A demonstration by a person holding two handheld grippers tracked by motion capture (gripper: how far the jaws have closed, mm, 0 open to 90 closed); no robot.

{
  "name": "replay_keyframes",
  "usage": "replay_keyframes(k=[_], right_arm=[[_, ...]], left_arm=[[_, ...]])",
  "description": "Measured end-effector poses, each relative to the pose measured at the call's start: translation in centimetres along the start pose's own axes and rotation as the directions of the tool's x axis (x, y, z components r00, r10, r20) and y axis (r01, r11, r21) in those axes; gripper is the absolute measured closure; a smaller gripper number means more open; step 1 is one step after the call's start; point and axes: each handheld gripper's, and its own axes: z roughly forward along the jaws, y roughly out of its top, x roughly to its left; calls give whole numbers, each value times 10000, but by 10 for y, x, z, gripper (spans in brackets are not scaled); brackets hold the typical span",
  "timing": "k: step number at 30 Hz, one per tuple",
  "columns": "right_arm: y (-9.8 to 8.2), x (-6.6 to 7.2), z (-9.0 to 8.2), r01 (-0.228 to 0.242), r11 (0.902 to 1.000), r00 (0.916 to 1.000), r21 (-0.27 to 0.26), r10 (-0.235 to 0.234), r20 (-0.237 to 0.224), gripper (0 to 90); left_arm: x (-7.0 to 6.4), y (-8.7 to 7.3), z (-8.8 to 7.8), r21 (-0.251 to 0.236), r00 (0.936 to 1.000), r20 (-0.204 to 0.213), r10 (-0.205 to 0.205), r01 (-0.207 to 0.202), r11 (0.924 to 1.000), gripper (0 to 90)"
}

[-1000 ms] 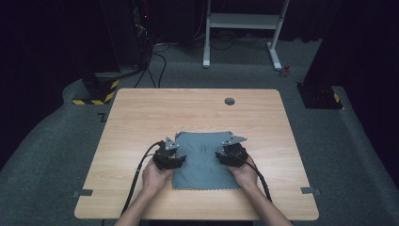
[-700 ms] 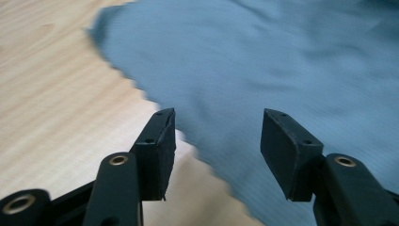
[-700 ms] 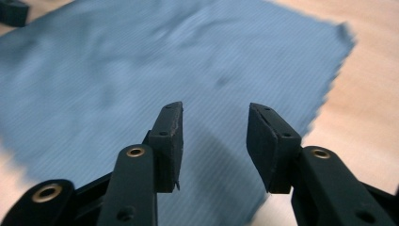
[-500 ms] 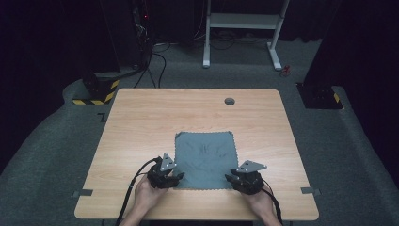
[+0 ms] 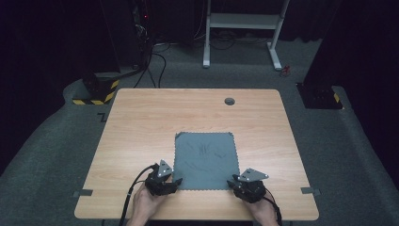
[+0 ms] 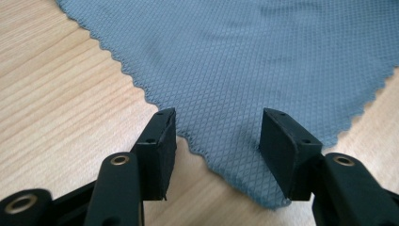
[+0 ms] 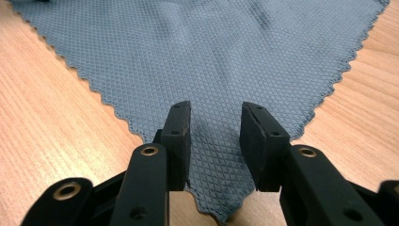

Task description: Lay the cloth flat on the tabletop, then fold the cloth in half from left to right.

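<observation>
A grey cloth (image 5: 204,157) with a zigzag edge lies flat on the wooden table (image 5: 141,122). My left gripper (image 5: 175,181) sits at its near left corner, held by a hand from below. In the left gripper view the cloth (image 6: 244,56) runs between the wide-apart jaws of that gripper (image 6: 216,136), open, pads clear of the fabric. My right gripper (image 5: 234,182) is at the near right corner. Its jaws (image 7: 215,127) have just been closing and stand narrower, with the cloth's corner (image 7: 202,52) flat between them and not pinched.
A small round grommet (image 5: 229,101) sits in the tabletop near the far edge. Tape strips (image 5: 82,193) mark the table's near corners. Beyond the table stand a white metal frame (image 5: 244,28) and a yellow-black striped block (image 5: 96,92) on dark carpet.
Both hands have drawn back from the cloth's far half to its near corners. The cloth, earlier rumpled at its far right, now lies flat.
</observation>
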Motion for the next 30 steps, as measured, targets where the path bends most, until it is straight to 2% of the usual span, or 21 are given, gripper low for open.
replay_keyframes(k=[4, 7, 8, 10, 13, 16, 20, 23, 24, 26, 28, 30], right_arm=[[-2, 0, -2, 34, 10000, 10000, -60, -34, -23, 637], [-2, 0, -2, 49, 10000, 10000, -57, -50, -60, 636], [-2, -1, -2, 53, 10000, 10000, -55, -53, -67, 635], [-2, -1, -2, 4, 10000, 10000, -42, -4, 41, 595], [-2, -1, -2, -108, 9999, 9999, -19, 108, 111, 555], [-2, -1, -1, -146, 9999, 9998, -22, 146, 122, 554], [-2, -1, -2, -143, 9999, 9998, 0, 143, 132, 555], [-1, 0, -1, 114, 9999, 9997, -40, -113, 194, 578], [0, 1, -1, 193, 9998, 9996, -17, -192, 229, 586], [4, 2, -1, 111, 9997, 9999, -238, -109, 68, 586], [9, 3, -1, -28, 9989, 9998, -467, 20, -179, 583], [14, 7, 0, 81, 9980, 9994, -623, -101, -317, 580]], left_arm=[[1, -8, -3, -288, 9999, 56, -85, 87, 9995, 465], [2, -10, -5, -422, 10000, -40, 23, -25, 9991, 464], [1, -12, -4, -534, 9999, 44, -110, 112, 9985, 463], [1, -16, -4, -829, 9999, -9, -159, 158, 9964, 458], [0, -17, -5, -821, 9997, -174, -192, 177, 9965, 438], [-1, -17, -5, -801, 9990, -216, -394, 376, 9961, 416], [0, -16, -4, -793, 9987, -252, -452, 430, 9959, 402], [2, -16, -4, -853, 9974, 79, -722, 726, 9937, 360], [3, -16, -4, -887, 9954, 217, -932, 947, 9915, 352], [6, -15, -4, -922, 9932, 409, -1086, 1120, 9894, 361], [10, -11, -3, -869, 9917, 590, -1144, 1193, 9891, 369], [12, -4, -2, -980, 9930, 628, -998, 1056, 9896, 382]])
